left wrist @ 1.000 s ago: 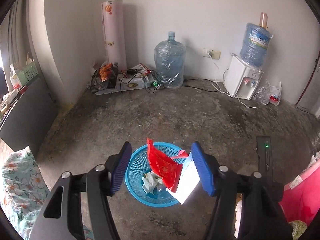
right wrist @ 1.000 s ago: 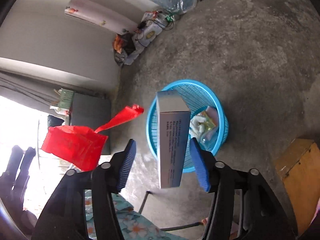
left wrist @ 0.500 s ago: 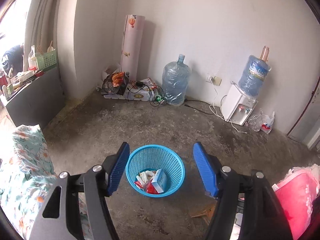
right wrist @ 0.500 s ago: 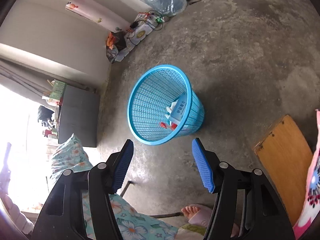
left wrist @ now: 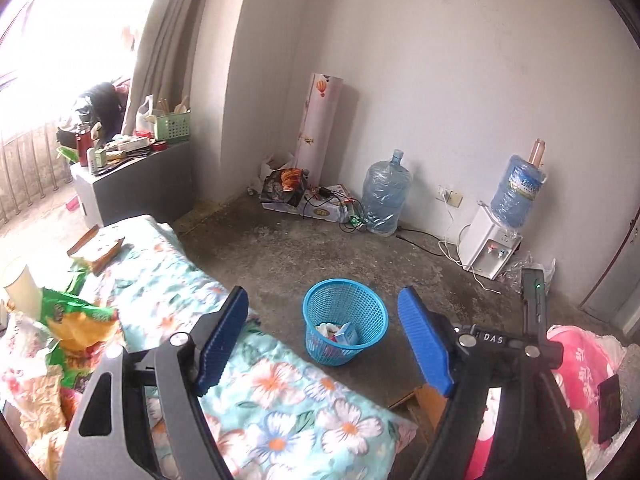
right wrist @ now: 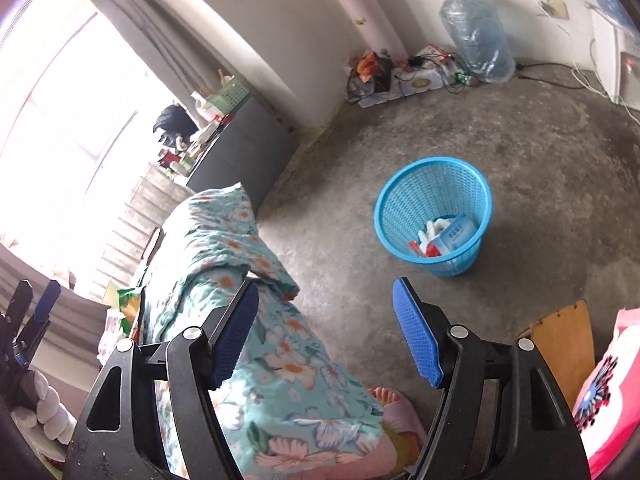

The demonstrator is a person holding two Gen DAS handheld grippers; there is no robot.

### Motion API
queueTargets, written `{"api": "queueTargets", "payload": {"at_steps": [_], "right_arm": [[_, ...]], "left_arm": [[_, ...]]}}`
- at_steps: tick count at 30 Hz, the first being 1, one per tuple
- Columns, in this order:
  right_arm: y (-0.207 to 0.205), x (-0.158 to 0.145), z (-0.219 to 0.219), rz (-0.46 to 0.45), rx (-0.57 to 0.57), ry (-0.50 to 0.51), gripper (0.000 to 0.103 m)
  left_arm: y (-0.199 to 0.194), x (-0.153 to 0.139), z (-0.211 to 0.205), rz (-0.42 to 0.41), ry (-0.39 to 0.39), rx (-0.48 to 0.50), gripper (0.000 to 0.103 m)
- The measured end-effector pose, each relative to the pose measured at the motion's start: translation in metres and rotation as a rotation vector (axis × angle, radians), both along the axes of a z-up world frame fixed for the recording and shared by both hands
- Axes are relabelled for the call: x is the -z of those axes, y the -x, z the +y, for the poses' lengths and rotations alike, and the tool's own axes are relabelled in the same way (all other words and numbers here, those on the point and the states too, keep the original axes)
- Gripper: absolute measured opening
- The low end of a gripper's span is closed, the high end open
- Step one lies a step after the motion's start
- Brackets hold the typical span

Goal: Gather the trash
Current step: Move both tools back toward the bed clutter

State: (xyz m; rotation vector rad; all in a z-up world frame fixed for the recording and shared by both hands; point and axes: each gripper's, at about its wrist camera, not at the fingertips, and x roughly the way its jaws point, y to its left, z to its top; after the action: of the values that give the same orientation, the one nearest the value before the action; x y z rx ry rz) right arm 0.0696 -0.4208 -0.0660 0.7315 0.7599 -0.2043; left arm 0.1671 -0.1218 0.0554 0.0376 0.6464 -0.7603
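A blue mesh basket stands on the concrete floor; it also shows in the right wrist view. Inside lie a white-and-blue box, a red bag and crumpled white paper. My left gripper is open and empty, held high and back from the basket. My right gripper is open and empty too, above the bed's edge. Green and yellow snack bags and crumpled paper lie on the bed at the left, with a paper cup.
A floral bedspread fills the near left. A wooden board and a pink bag sit at the right. Water bottles, a dispenser and cables line the far wall. A grey cabinet stands by the window.
Both grippers let go of the red bag and the white box, which now lie in the basket. Both have pulled back and up from the basket toward the bed.
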Motion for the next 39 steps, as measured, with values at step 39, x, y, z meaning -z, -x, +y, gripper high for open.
{"api": "queueTargets", "payload": {"at_steps": [39], "right_arm": [[-0.122, -0.024, 0.256, 0.050, -0.676, -0.193, 0.067]], "left_arm": [[-0.138, 0.098, 0.345, 0.599, 0.289, -0.454, 0.064]]}}
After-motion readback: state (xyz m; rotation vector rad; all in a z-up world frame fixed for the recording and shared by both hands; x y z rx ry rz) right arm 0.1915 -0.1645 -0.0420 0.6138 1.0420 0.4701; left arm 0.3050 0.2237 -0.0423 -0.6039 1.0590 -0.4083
